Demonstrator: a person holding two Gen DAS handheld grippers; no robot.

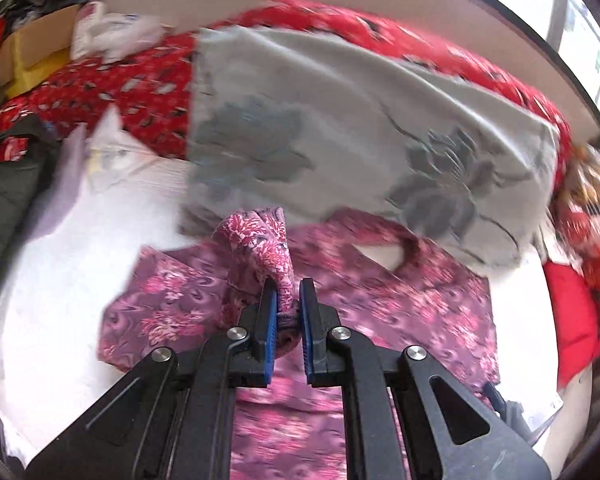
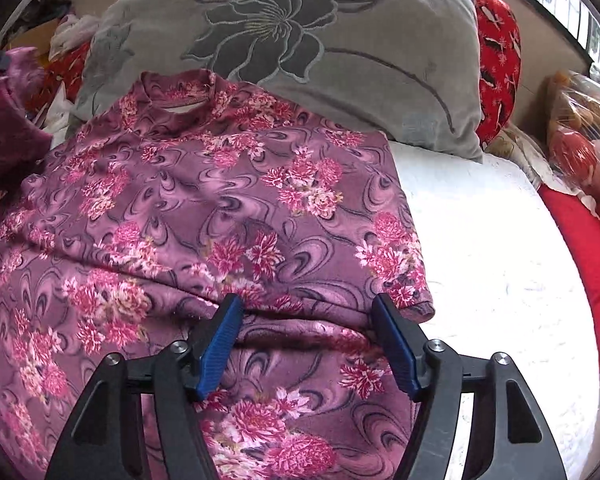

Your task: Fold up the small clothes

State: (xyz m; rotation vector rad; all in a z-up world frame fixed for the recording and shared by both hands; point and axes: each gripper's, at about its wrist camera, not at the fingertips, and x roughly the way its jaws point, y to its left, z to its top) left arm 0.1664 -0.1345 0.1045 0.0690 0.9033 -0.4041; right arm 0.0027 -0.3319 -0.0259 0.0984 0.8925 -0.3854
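A purple top with pink flowers (image 2: 220, 208) lies spread on a white bed cover (image 2: 480, 260), its neckline toward a grey pillow. My left gripper (image 1: 288, 284) is shut on a bunched piece of this top (image 1: 400, 292) and holds that piece raised above the rest. In the right wrist view the lifted part hangs at the far left (image 2: 8, 128). My right gripper (image 2: 307, 304) stands open low over the top, near its right sleeve cuff (image 2: 416, 300). A fold of the fabric runs between its blue pads, which do not press on it.
A grey pillow with a dark flower (image 2: 340, 40) leans at the head of the bed, on a red patterned cloth (image 1: 120, 96). A cardboard box (image 1: 32, 52) and loose clothes sit at the far left. Plastic-wrapped items (image 2: 580, 128) and a red blanket (image 2: 580, 248) lie on the right.
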